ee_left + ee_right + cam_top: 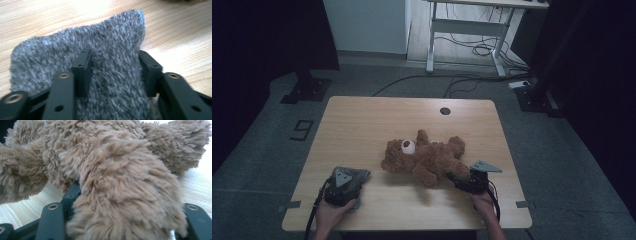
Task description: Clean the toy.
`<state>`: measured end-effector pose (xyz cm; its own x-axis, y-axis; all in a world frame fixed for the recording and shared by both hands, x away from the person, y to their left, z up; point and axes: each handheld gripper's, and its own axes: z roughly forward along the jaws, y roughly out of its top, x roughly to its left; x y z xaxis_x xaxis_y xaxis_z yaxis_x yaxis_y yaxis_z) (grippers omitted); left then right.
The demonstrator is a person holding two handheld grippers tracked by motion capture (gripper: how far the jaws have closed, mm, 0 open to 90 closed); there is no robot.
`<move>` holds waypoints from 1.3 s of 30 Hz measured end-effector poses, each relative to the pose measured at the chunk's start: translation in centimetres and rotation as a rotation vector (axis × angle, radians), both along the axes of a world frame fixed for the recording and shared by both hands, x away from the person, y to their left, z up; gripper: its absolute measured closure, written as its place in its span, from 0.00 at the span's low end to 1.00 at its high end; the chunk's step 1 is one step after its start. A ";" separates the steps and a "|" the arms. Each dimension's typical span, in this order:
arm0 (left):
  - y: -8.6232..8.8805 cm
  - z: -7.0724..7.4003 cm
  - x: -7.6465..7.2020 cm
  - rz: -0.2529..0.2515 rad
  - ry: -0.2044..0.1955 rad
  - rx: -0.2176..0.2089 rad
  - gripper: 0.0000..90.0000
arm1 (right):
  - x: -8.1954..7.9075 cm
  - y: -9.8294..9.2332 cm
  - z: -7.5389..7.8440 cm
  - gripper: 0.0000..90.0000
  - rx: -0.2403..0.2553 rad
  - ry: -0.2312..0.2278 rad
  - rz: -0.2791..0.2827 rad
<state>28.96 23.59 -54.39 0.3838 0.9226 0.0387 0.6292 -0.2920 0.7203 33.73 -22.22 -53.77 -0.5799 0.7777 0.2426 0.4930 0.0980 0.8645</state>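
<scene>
- The fluffy brown teddy bear (pixel 426 159) lies sprawled near the middle of the pale wooden worktop (pixel 362 125), its white snout up, arms and legs spread.
- The fuzzy grey knitted cloth (pixel 353 176) is a mottled, soft piece lying flat at the near left of the worktop, well apart from the bear.
- My left tool (pixel 116 72) sits right on the cloth; in the left gripper view a raised fold of it stands between the two black jaws, which are partly closed and press it from both sides.
- My right tool (pixel 125 220) is at the bear's near side, its jaws about half open and clamped around one thick furry limb.
</scene>
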 end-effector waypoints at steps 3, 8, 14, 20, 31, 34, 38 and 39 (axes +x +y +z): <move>0.4 0.1 -0.1 0.002 -0.006 -0.038 0.71 | 0.0 0.0 0.0 0.41 -0.001 0.003 0.001; 0.6 0.3 -0.2 0.004 -0.019 -0.070 0.77 | 0.0 0.0 0.0 0.41 -0.001 0.002 0.000; 0.9 0.9 -0.4 0.000 -0.053 -0.146 0.80 | -0.1 0.0 0.2 0.42 0.008 -0.002 -0.001; 1.1 1.7 -0.7 -0.028 -0.096 -0.226 0.81 | -0.1 -0.1 0.4 0.41 0.013 -0.011 -0.003; 0.9 3.4 -1.3 -0.043 -0.167 -0.288 0.83 | 0.0 -0.1 0.4 0.41 0.011 -0.014 -0.002; 0.6 4.4 -1.4 -0.059 -0.187 -0.297 0.83 | 0.0 0.0 0.4 0.41 0.009 -0.015 -0.004; -0.6 5.4 -1.1 -0.089 -0.201 -0.316 0.84 | -0.1 -0.1 0.4 0.42 0.005 -0.021 -0.005; -0.9 5.7 -1.0 -0.097 -0.206 -0.318 0.83 | -0.1 -0.1 0.5 0.43 0.007 -0.021 -0.004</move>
<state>27.96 22.68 -48.70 0.4837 0.8609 -0.1578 0.4424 -0.0849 0.8928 33.65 -22.33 -53.31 -0.5820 0.7781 0.2363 0.4754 0.0898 0.8752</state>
